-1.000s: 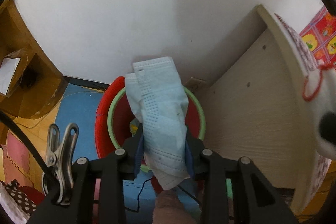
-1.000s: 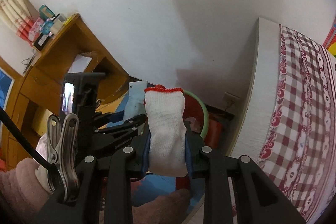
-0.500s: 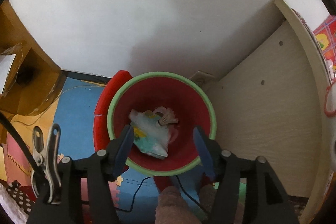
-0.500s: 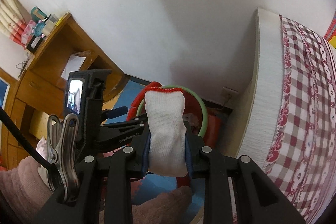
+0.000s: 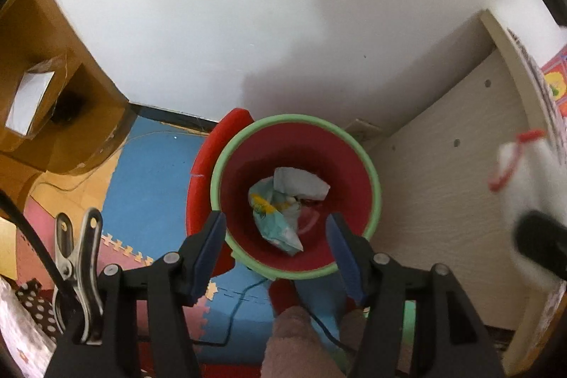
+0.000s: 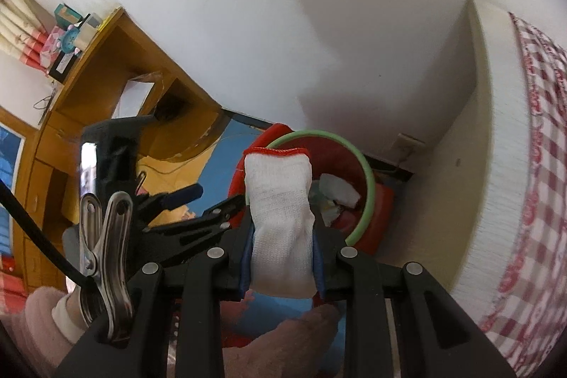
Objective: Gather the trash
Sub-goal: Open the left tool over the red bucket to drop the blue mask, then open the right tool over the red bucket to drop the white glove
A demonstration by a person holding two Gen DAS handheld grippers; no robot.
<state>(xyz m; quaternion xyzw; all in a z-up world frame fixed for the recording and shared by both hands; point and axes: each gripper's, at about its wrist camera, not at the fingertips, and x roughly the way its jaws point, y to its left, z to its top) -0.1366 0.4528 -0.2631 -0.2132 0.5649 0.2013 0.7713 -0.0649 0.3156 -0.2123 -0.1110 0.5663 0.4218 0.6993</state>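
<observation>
A red bin with a green rim (image 5: 375, 186) stands on the floor between the wall and a bed board. My left gripper (image 5: 275, 222) hovers right over its mouth, open, with nothing between the blue pads. A pale blue face mask (image 5: 301, 183) lies inside on a crumpled wrapper (image 5: 274, 225). My right gripper (image 6: 281, 229) is shut on a white knit glove with a red cuff (image 6: 278, 186), held up to the near left of the bin (image 6: 368, 186). The left gripper (image 6: 209, 201) shows beside it. The glove (image 5: 514, 165) appears blurred at the right edge of the left wrist view.
A pale bed board (image 5: 443, 172) flanks the bin on the right, under a red-checked cover (image 6: 531, 165). A wooden desk (image 6: 88, 87) stands on the left. Foam floor mats (image 5: 152, 186), a thin cable (image 5: 244, 300) and a wall socket (image 5: 363, 128) surround the bin.
My left gripper opened and the blue mask fell from it into the bin. My right gripper, still holding the glove, came lower and nearer to the bin.
</observation>
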